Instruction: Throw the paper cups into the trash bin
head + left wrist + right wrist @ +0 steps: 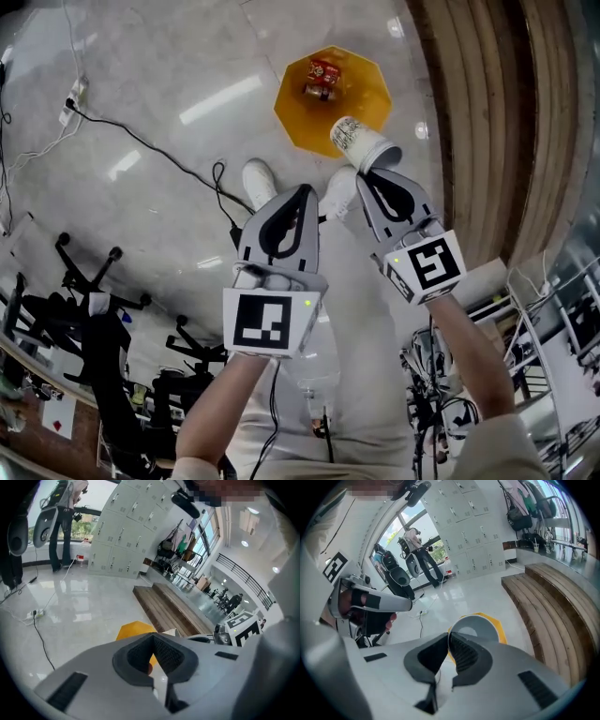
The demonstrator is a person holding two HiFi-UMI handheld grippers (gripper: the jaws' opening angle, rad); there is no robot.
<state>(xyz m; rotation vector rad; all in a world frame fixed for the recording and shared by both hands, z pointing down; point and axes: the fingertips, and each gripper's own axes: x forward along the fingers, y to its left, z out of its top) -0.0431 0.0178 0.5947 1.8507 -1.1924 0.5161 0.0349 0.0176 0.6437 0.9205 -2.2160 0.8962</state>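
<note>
Closest to the head camera, the left gripper and the right gripper are held out side by side over the glossy floor. The left gripper's fingers are seen closed together with nothing between them. The right gripper's fingers are pinched narrowly on the wall of a paper cup at its rim, so that the cup's open mouth is turned back toward that gripper's camera. The cup is carried in the air, and from above it overlaps the near edge of the orange trash bin, which stands on the floor and already holds some red-printed litter. The carry-and-drop step is judged to be in hand. For the next move, the cup should be brought squarely over the bin's opening before the fingers are parted, since a release here could let it glance off the rim.
</note>
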